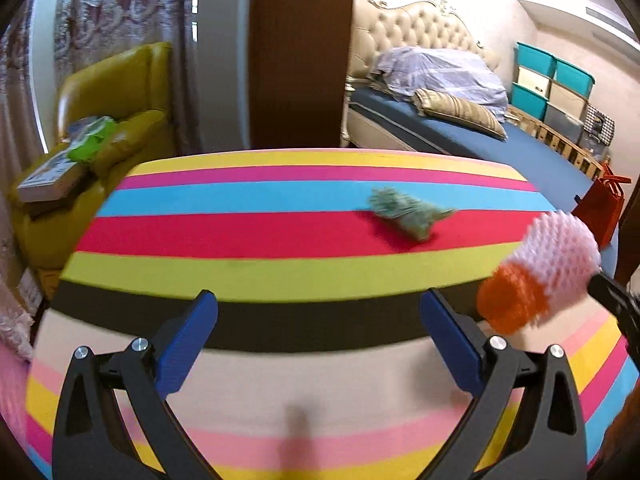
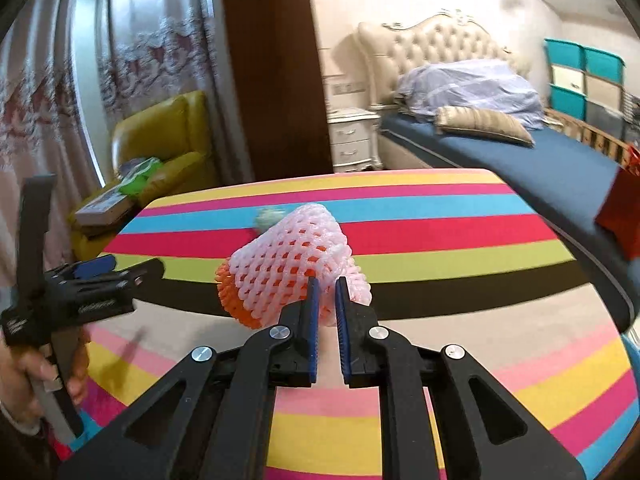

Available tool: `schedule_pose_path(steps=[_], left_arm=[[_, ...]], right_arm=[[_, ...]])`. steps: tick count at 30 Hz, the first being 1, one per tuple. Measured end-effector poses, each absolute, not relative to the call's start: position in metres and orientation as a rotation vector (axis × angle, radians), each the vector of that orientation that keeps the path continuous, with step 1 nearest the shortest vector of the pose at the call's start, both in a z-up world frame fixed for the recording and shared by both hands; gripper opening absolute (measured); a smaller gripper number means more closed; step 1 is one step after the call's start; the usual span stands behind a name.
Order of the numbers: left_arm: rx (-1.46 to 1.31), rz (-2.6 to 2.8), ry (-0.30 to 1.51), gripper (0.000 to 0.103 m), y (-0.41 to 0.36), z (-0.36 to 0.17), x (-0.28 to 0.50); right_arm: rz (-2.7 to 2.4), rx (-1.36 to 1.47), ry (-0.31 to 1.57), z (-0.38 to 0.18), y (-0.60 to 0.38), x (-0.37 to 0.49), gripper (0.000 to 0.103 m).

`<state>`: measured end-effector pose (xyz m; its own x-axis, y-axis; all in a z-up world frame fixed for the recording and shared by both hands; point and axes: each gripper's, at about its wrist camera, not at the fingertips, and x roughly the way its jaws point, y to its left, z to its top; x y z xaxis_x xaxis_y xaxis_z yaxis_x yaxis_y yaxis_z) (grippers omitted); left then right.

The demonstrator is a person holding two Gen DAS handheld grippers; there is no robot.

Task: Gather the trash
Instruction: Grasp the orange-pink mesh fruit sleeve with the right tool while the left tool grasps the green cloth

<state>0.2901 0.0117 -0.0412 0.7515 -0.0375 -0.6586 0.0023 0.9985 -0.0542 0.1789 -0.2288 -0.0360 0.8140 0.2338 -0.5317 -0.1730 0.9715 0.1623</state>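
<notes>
We hold the foam fruit net aloft, ready to carry it off as trash.

Our right gripper (image 2: 327, 300) has its fingers clamped on the pink end of the foam net (image 2: 288, 268), clear above the striped counter (image 2: 440, 240); we should keep the squeeze light and steady, since foam slips. Our left gripper (image 1: 318, 340) hangs with fingers wide apart, empty. A green crumpled scrap (image 1: 406, 214) lies on the counter. We can read no writing.
</notes>
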Motion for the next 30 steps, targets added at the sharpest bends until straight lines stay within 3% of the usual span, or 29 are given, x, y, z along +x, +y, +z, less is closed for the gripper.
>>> schedule_pose_path(steps=[15, 17, 21, 30], left_arm=[[-0.115, 0.073, 0.838, 0.097, -0.088, -0.068, 0.449], [-0.101, 0.076, 0.881, 0.084, -0.090, -0.075, 0.461], [-0.018, -0.037, 0.884, 0.035, -0.102, -0.078, 0.452], [0.055, -0.102, 0.699, 0.033, -0.087, -0.047, 0.344]], right_arm=[[0.168, 0.178, 0.596, -0.054, -0.292, 0.199, 0.013], [0.173, 0.170, 0.601, -0.055, -0.291, 0.202, 0.013], [0.178, 0.172, 0.604, -0.057, -0.287, 0.203, 0.013], [0.200, 0.155, 0.588, -0.055, -0.262, 0.180, 0.013]])
